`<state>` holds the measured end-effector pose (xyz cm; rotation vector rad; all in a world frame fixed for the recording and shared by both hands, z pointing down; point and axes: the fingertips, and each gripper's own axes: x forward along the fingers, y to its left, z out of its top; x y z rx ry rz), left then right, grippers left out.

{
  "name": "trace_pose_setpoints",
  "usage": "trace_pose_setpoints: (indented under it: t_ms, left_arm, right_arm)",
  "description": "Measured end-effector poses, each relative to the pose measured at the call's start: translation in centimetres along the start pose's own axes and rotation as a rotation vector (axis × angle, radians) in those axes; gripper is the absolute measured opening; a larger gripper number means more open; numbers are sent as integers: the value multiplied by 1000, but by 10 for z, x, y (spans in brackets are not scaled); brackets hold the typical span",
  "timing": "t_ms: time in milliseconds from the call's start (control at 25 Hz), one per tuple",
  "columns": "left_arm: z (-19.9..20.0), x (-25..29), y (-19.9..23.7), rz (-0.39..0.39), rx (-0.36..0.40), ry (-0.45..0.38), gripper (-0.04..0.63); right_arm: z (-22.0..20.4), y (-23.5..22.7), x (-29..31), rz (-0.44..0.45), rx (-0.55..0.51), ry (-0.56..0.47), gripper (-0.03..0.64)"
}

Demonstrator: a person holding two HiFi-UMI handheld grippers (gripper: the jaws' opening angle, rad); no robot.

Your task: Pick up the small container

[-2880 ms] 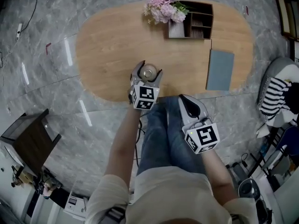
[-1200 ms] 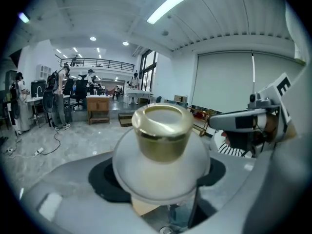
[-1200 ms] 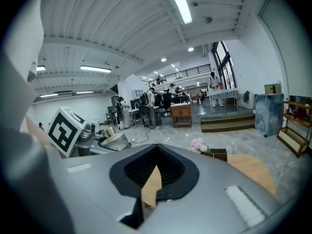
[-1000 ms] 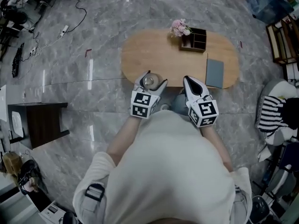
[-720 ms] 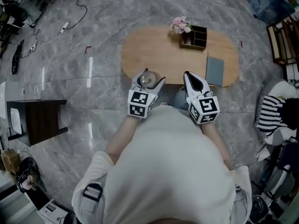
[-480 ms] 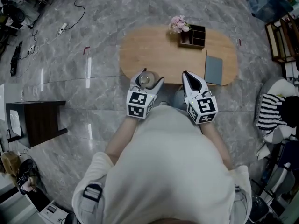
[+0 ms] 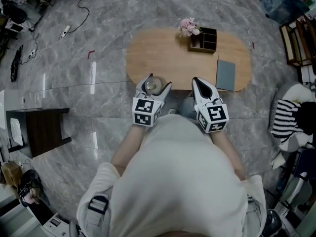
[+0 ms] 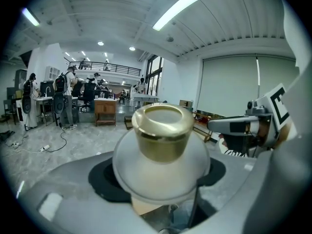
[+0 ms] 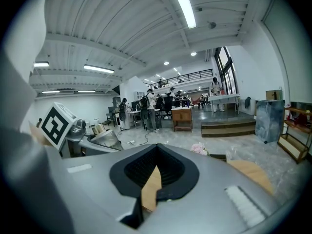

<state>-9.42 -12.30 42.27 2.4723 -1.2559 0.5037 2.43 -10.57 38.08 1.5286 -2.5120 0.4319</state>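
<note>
The small container (image 8: 163,145), a frosted round jar with a gold lid (image 8: 162,130), sits upright between my left gripper's jaws, whose black pads press its sides. In the head view it shows as a pale disc (image 7: 151,85) inside the left gripper (image 7: 152,83), held in the air over the near edge of the oval wooden table (image 7: 163,53). My right gripper (image 7: 198,81) hangs beside it at the same height, its jaws together with nothing between them. In the right gripper view, those pads (image 9: 155,174) meet.
On the table's far side stand pink flowers (image 7: 187,27) and a dark wooden organizer (image 7: 207,39). A grey notebook (image 7: 225,75) lies at its right end. A dark side table (image 7: 42,130) is at the left, striped cloth (image 7: 289,117) at the right, marble floor all round.
Since the oldest frame the person has stood up, and the table now looks far below. Over the last second the left gripper with the jar drifted slightly left.
</note>
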Motion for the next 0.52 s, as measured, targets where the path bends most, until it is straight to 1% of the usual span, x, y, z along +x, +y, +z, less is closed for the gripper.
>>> trace_pose_setpoints:
  t_ms: [520]
  left_arm:
    - [1,7,6,12,-8,-1,344]
  right_arm:
    - [-4,-8,4,-3,8,18,-3]
